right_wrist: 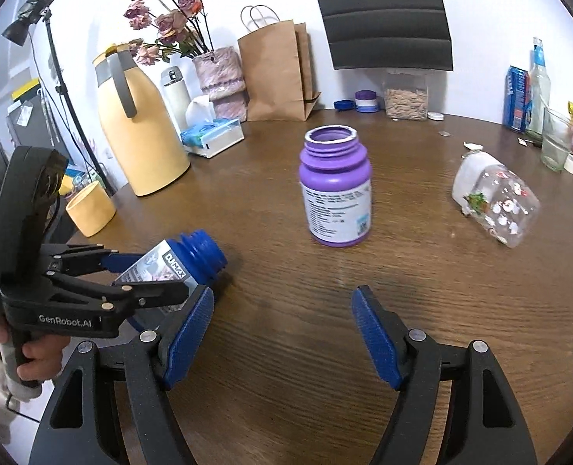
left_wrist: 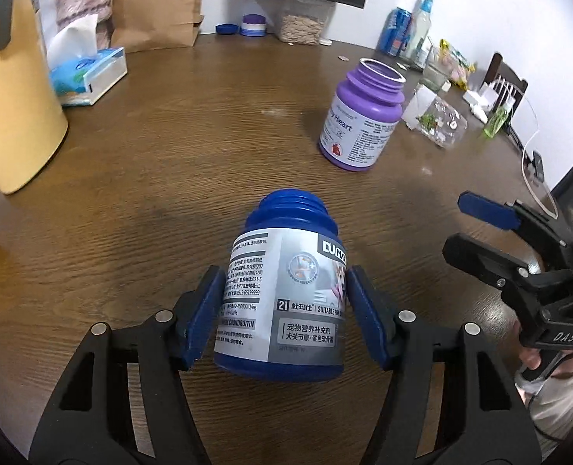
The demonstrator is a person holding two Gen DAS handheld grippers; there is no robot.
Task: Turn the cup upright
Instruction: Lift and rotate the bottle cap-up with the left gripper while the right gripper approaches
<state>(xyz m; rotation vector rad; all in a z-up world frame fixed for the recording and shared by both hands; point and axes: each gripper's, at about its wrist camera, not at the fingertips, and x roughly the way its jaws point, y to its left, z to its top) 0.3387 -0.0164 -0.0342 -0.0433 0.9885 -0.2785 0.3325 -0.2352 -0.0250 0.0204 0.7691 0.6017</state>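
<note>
The brown wooden table (right_wrist: pixel 364 329) fills both views, with a yellow jug (right_wrist: pixel 139 135) and a paper bag (right_wrist: pixel 275 73) along its far edge by the white wall. The left gripper (left_wrist: pixel 284 310) is clamped on the blue bottle (left_wrist: pixel 282 294), tilted with its open neck pointing away, above the table. The right gripper (right_wrist: pixel 282 333) is spread wide and empty. A purple bottle (right_wrist: pixel 335 190) stands upright mid-table. Only the right wrist view shows the clear jar (right_wrist: pixel 496 201) plainly, on its side.
</note>
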